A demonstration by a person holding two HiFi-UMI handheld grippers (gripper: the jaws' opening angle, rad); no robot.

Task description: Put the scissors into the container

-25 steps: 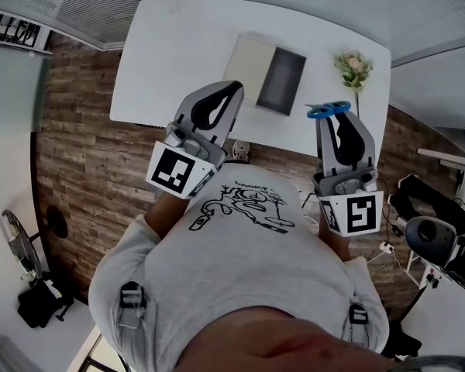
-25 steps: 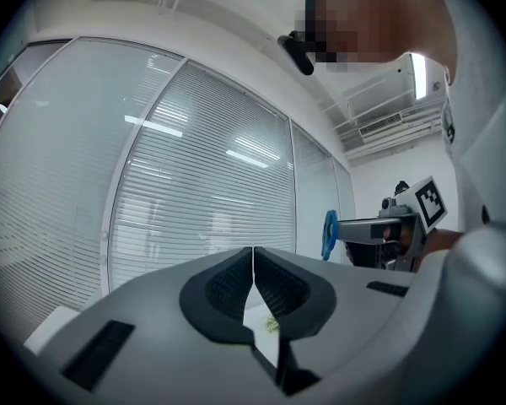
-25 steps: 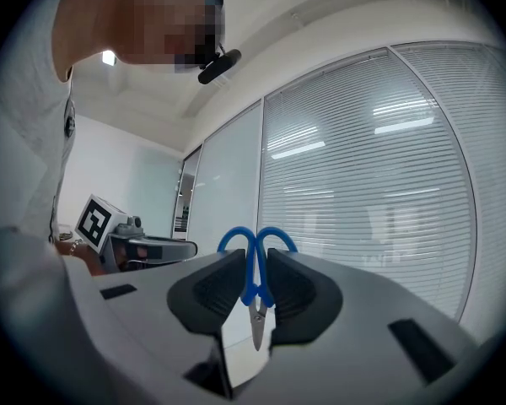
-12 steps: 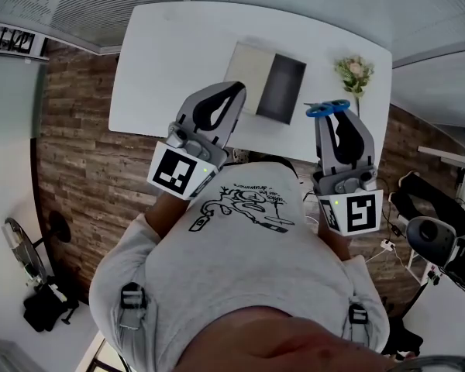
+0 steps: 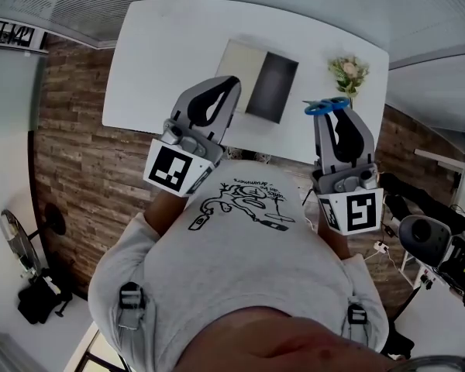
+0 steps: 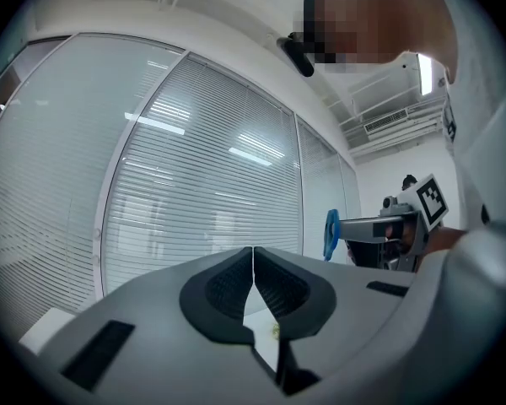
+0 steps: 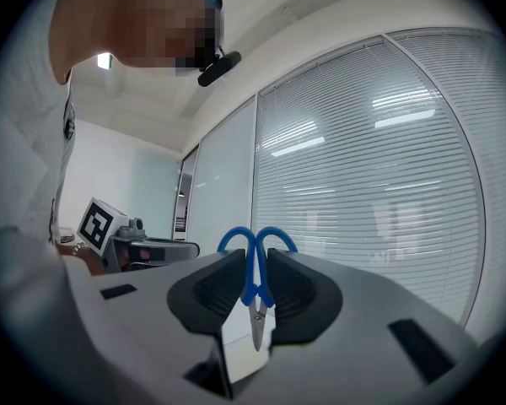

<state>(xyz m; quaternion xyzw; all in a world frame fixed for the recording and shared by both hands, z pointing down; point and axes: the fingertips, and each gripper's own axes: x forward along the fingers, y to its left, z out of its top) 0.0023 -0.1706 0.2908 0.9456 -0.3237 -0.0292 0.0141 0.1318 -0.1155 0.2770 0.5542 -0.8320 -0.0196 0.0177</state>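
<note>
Leaving broad bare room on the white table left of and beyond the container, with its dark opening facing up uncovered; crowding the right-hand side with the flowers, close by the scissors in the right gripper; hanging the left gripper near the container's left side

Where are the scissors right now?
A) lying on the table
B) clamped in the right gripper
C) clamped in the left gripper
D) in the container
B: the right gripper view shows the scissors pinched between the jaws of the right gripper, blue handles up. The left gripper is shut on nothing.
</note>
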